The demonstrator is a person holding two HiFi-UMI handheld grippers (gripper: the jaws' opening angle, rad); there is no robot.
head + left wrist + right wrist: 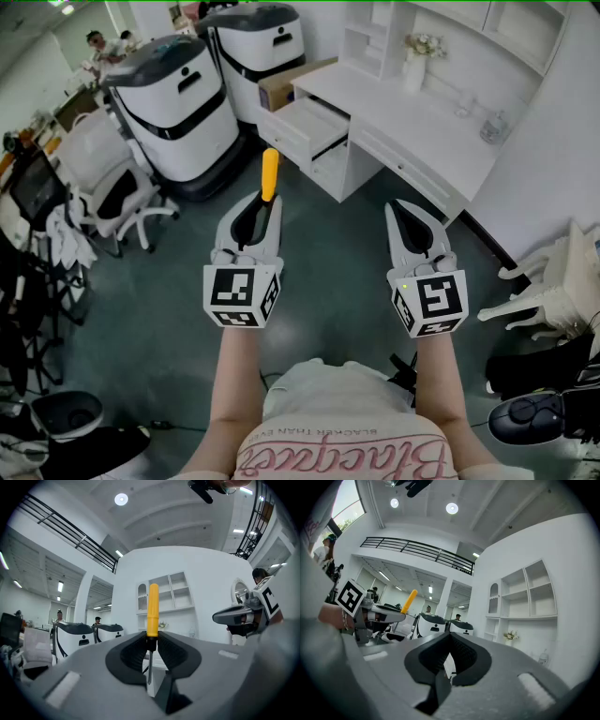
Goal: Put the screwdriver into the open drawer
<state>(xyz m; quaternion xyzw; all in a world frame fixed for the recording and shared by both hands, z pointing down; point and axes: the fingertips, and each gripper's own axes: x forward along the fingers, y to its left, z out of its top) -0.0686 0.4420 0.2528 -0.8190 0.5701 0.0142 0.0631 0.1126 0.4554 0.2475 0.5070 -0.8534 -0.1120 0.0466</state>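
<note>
Head view looks down on a white desk (412, 112) at the far right, its open drawer (314, 127) pulled out on the left end. Nearer, both tools are held level, side by side above the grey floor (337, 272). The left hand-held gripper (265, 199) pinches the screwdriver (269, 173) at the base of its yellow handle, which sticks out past the tips towards the drawer, well apart from it. The right hand-held gripper (398, 208) has its jaws pressed together on nothing.
</note>
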